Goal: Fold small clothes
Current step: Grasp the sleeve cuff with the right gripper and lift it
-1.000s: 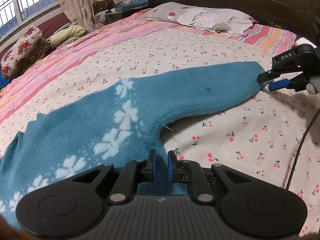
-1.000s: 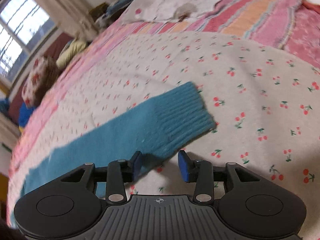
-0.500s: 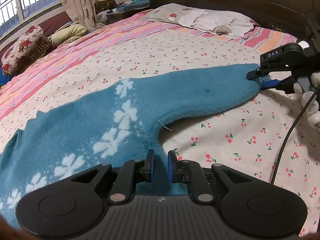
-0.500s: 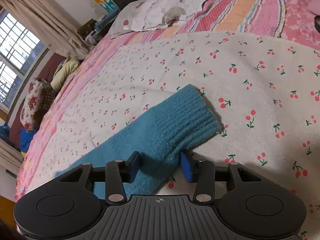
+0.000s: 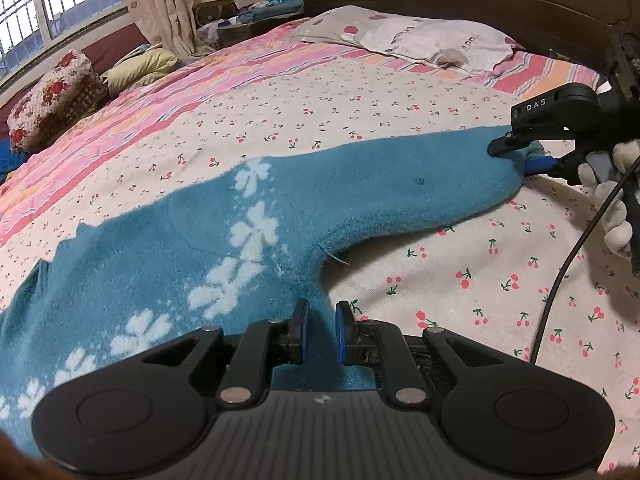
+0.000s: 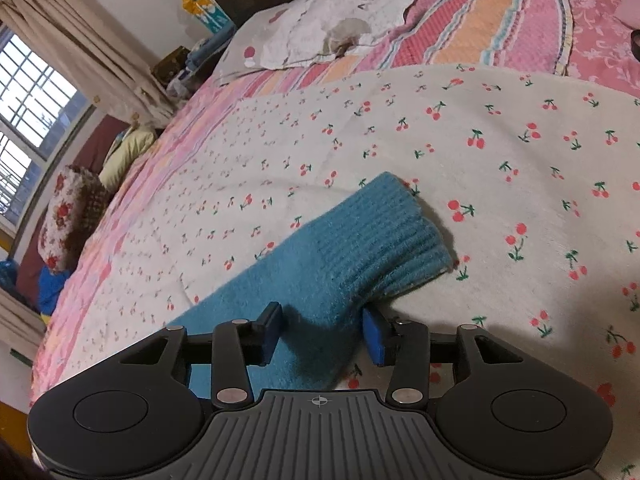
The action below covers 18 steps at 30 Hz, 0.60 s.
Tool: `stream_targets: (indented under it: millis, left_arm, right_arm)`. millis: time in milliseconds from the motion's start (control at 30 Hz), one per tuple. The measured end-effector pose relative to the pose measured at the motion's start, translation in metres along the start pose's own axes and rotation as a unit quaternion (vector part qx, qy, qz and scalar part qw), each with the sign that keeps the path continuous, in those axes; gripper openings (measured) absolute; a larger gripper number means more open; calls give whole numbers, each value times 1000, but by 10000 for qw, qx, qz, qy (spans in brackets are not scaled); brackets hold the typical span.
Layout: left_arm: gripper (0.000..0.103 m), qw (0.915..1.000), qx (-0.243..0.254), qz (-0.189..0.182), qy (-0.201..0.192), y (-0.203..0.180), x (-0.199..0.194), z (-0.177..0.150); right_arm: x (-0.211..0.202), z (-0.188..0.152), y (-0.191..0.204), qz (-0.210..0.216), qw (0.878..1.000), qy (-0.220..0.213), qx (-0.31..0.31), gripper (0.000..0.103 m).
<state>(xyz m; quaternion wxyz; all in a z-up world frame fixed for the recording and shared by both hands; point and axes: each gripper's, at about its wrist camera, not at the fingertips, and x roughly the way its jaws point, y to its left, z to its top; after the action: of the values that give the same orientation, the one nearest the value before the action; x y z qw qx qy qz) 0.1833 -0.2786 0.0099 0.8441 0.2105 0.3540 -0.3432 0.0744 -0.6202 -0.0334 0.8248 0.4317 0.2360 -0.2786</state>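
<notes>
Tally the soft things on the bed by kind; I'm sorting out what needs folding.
Blue sweater: 1
White pillow: 1
Floral cushion: 1
Yellow-green cushion: 1
Cherry-print sheet: 1
Pink striped blanket: 1
Total: 6

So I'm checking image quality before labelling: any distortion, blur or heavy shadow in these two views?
Left wrist view: strong fisheye bend, dark corners, sharp; window bright, sweater evenly lit. Right wrist view: same bend, tilted; cuff sharp, casting a soft shadow on the cherry sheet; window blown out.
</notes>
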Motion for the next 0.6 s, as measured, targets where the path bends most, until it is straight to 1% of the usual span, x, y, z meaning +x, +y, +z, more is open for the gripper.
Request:
stream_targets:
  millis: [67, 100, 167, 233, 300, 367, 500, 600]
  left_arm:
    - [20, 10000, 0, -11, 2, 0, 0, 0]
    - [20, 10000, 8, -13, 3, 0, 0, 0]
    - [20, 10000, 11, -8, 2, 1, -1, -1]
    - [20, 10000, -11, -10, 0, 2, -2, -1]
    - [20, 10000, -25, 2, -13, 3, -4, -1]
    - [20, 10000, -47, 13, -31, 4, -5, -1]
    - [20, 9998, -143, 56, -100, 10, -10, -1]
    - [21, 9996, -230, 100, -158, 18, -17, -3]
  right_arm:
    - [-4, -3, 2, -15, 9999, -47, -130, 32]
    - [-5, -4, 2, 15, 9999, -54, -159, 29]
    - [-8, -4, -1, 118, 9999, -67, -88, 20]
    - [-10, -4, 1, 214, 9997, -124, -52, 16]
    - [-16, -5, 10, 240, 9992, -230, -219, 14]
    - [-24, -6, 23, 357, 9978, -329, -447, 14]
    - [-41, -8, 54, 720, 9930, -430, -834, 14]
    - [-54, -15, 86, 1075, 9868, -404, -1142, 13]
